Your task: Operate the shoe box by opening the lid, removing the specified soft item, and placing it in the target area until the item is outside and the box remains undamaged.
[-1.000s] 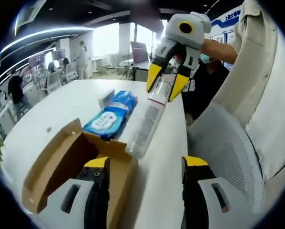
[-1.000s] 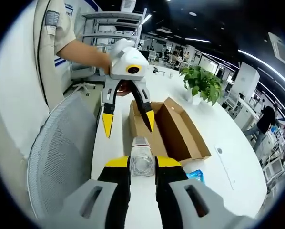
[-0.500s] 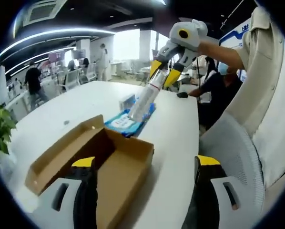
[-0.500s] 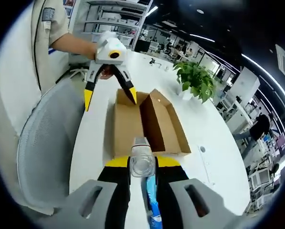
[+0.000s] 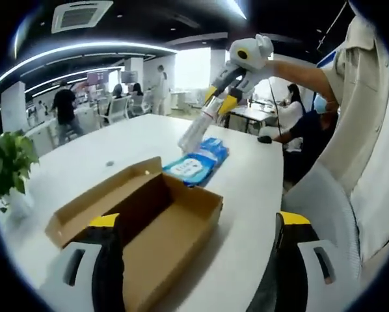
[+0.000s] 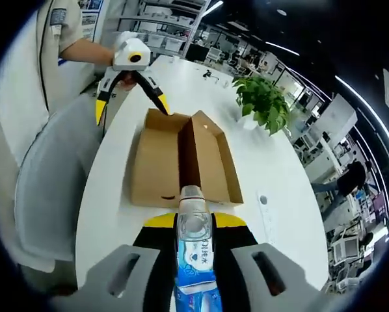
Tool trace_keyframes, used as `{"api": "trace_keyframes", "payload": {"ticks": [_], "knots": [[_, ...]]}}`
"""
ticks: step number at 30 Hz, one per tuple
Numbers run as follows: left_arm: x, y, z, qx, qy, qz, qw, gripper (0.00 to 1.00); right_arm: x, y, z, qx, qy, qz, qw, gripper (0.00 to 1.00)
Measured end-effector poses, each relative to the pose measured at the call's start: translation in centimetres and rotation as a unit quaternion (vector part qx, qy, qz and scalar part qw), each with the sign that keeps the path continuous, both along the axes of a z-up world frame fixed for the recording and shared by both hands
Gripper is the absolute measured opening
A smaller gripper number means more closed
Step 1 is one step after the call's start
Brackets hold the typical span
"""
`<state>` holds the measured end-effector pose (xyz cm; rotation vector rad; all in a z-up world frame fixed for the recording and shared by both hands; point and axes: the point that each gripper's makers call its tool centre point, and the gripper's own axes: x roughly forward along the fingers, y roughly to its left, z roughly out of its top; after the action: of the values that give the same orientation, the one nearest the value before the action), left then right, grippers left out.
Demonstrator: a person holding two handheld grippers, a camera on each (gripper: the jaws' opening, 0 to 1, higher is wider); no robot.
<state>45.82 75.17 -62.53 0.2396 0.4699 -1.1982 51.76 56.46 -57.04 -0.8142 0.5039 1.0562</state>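
Centrally on the white round tabletop [image 5: 84,159]: an open brown cardboard shoe box [image 6: 181,159], lid folded back beside the tray, both halves showing bare cardboard inside with nothing in them. Just beyond the box in the left gripper view, a flat blue plastic pack of wipes [image 5: 198,164], lying on the tabletop close to the box's far corner. Above that pack, held in the air: a clear plastic bottle with a white printed label [image 5: 196,127], tilted, its upper end clamped between the yellow-tipped right tongs [image 5: 218,101], closed tight on it. Same bottle seen end-on in the right gripper view [image 6: 193,224], gripped between the two yellow tips, with the blue pack directly beneath it at the bottom of that view. Left tongs [image 5: 198,224] spread wide, holding nothing, hovering at the near end of the box; in the right gripper view [image 6: 131,104] poised beyond the far end of the box, jaws well apart. Off to one side of the box, a potted green plant [image 6: 265,104] standing on the tabletop. Next to the tabletop edge, a grey mesh office chair [image 6: 41,188] and a person in a beige shirt [image 5: 360,117].
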Motion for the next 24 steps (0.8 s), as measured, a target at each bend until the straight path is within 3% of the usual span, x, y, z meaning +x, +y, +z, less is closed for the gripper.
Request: {"api": "trace_keyframes", "payload": {"ticks": [13,24], "knots": [[0.2,1.1,0.0,-0.01,-0.006,0.034,0.9994,1.0,3.3,-2.0,-1.3,-0.036,0.02,-0.003,0.9992,0.16],[0.4,2.1,-0.2,-0.011,-0.005,0.054,0.9985,1.0,5.9,-3.2,-2.7,-0.045,0.045,-0.019,0.9978,0.16]]}}
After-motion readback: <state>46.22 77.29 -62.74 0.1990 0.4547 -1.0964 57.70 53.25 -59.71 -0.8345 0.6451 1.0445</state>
